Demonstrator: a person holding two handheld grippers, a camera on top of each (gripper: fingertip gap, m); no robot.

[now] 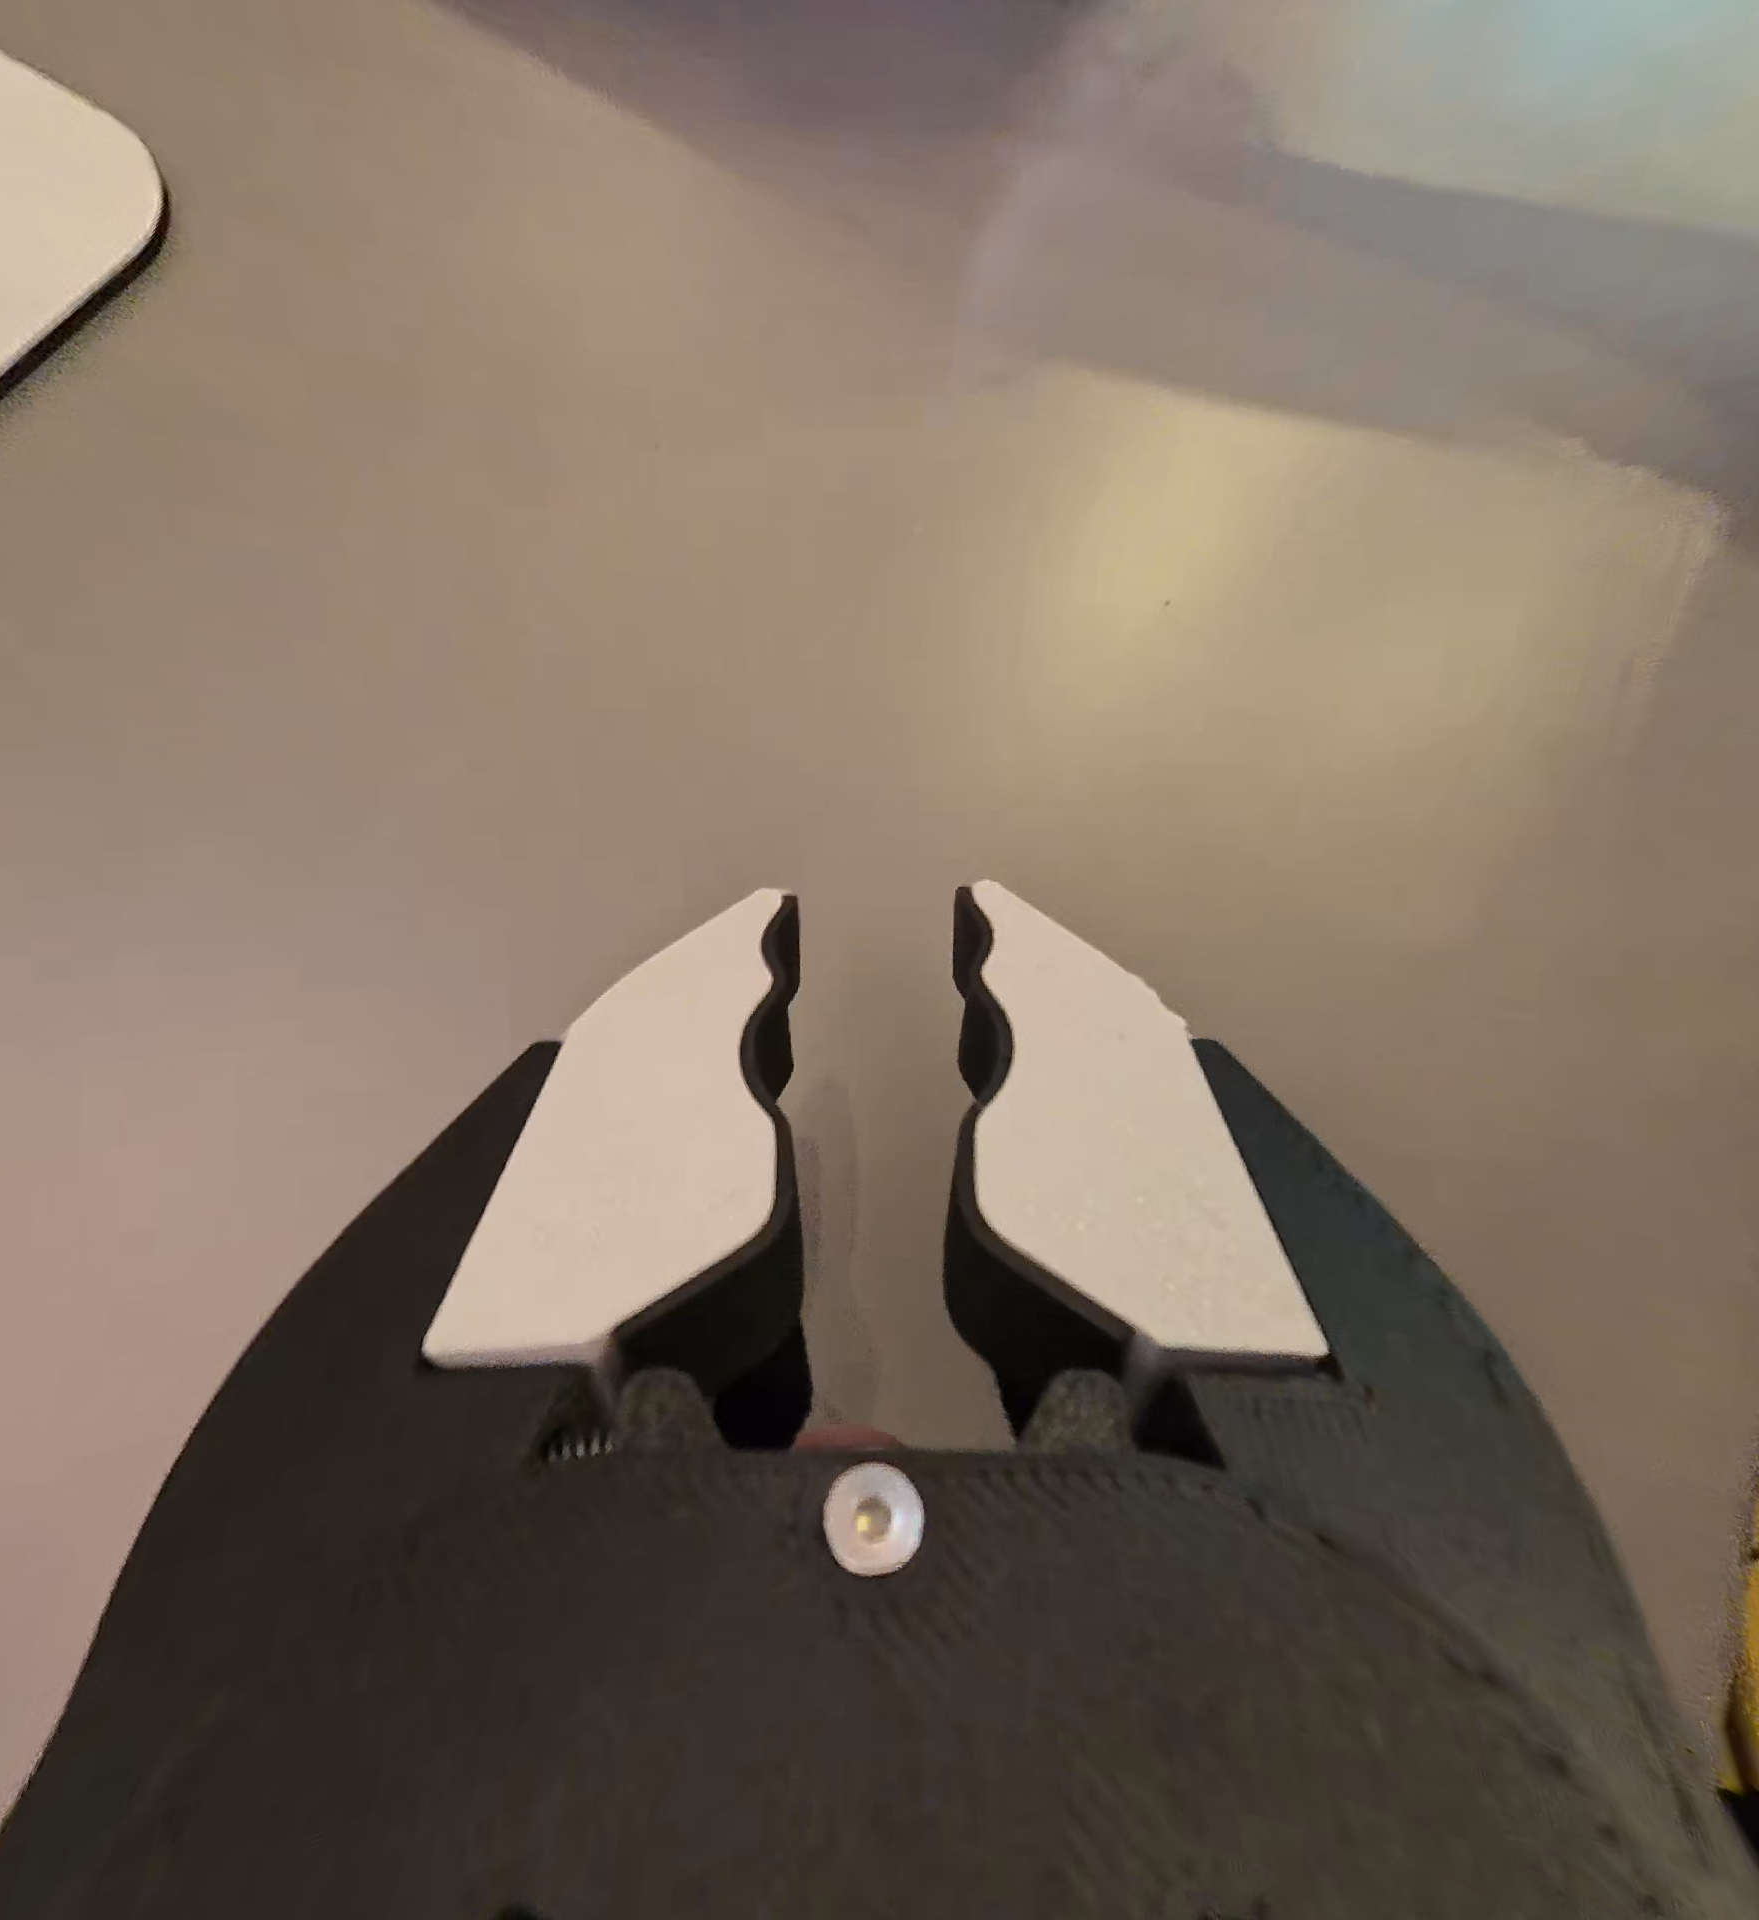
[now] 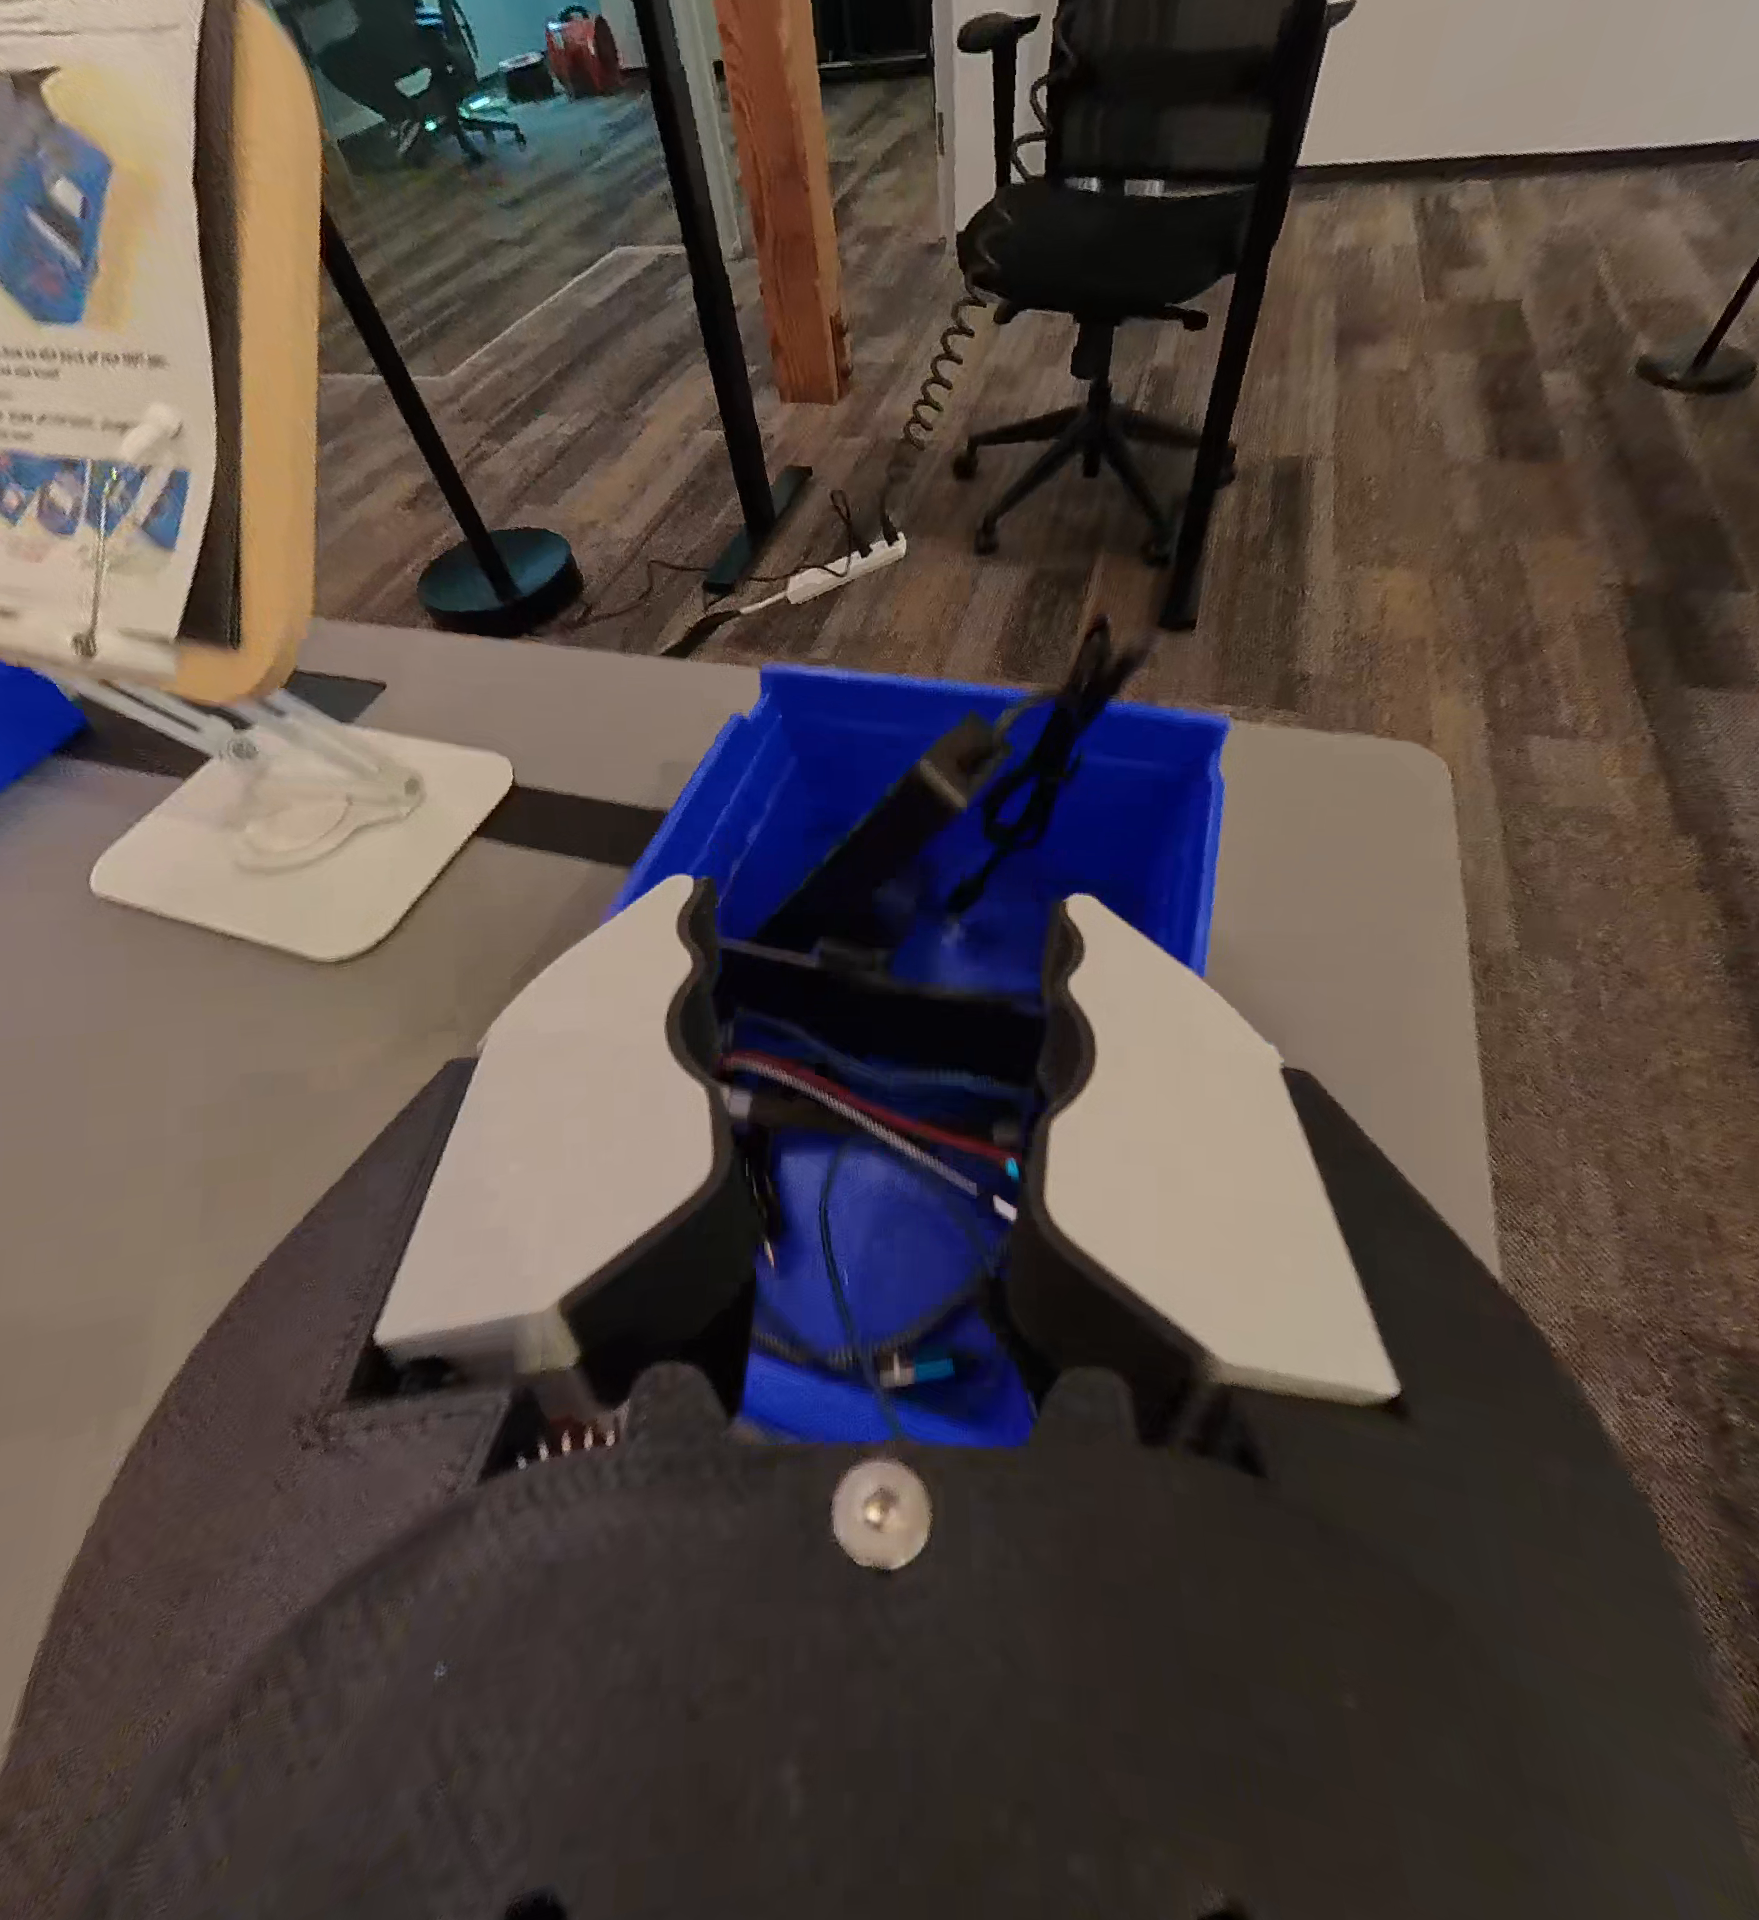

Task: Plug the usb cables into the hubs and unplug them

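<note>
My right gripper [image 2: 880,914] is open, its fingers spread wide over a blue bin [image 2: 1166,727] on the grey table. In the bin a black hub [image 2: 885,831] leans against the far wall, with a thin black cable [image 2: 1041,790] hanging from its top end. A second black hub [image 2: 875,1013] lies crosswise below my fingertips; I cannot tell if the pads touch it. A red braided cable [image 2: 854,1107] and a blue cable [image 2: 916,1371] lie beneath. My left gripper [image 1: 877,914] is open and empty over bare grey table [image 1: 439,623].
A white stand base [image 2: 303,862] holding a printed sheet [image 2: 54,312] sits left of the bin; its corner shows in the left wrist view [image 1: 13,260]. The table's right edge [image 2: 1467,935] is close to the bin. An office chair [image 2: 1114,208] stands beyond. My hands' fingertips stand some 50 cm from each other.
</note>
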